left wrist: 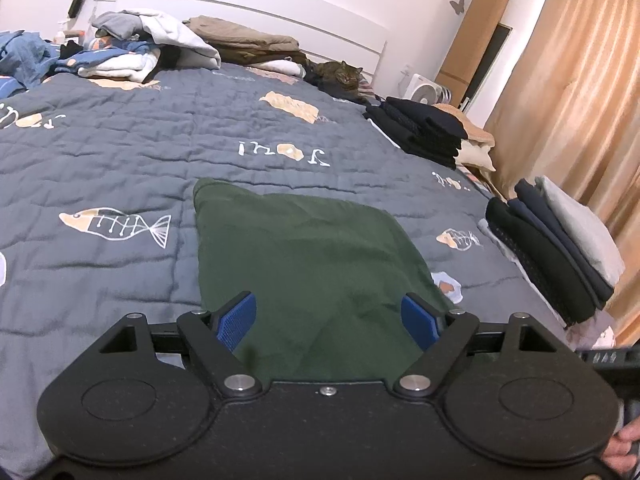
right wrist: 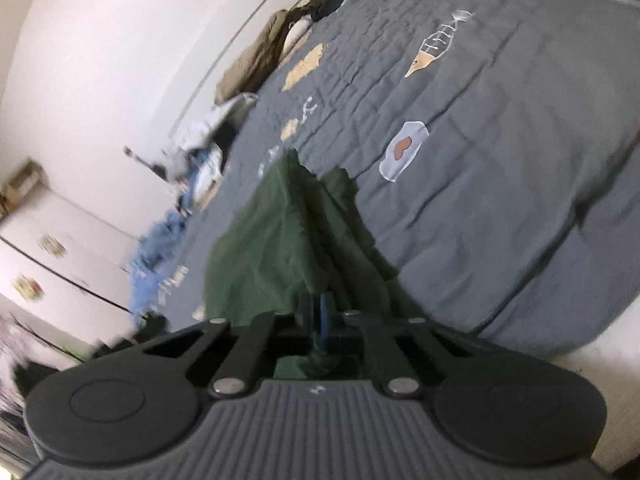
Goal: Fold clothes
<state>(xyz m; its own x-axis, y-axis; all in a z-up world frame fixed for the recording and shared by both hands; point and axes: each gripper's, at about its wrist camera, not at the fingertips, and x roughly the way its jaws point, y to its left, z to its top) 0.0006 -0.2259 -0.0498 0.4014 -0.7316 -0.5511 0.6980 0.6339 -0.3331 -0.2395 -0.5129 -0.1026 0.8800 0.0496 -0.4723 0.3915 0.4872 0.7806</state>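
Note:
A dark green garment (left wrist: 304, 256) lies on the grey quilted bed (left wrist: 120, 152), its near part running under my left gripper (left wrist: 330, 316). The left gripper is open, its blue pads wide apart above the cloth. In the right wrist view the green garment (right wrist: 280, 240) is lifted into a ridge. My right gripper (right wrist: 316, 316) is shut on its near edge, with cloth bunched between the blue pads. That view is tilted and blurred.
Two stacks of folded dark clothes (left wrist: 552, 248) (left wrist: 424, 128) sit along the bed's right edge. A heap of unfolded clothes (left wrist: 132, 48) lies by the headboard, and a cat (left wrist: 340, 76) rests there. Curtains (left wrist: 580, 80) hang on the right.

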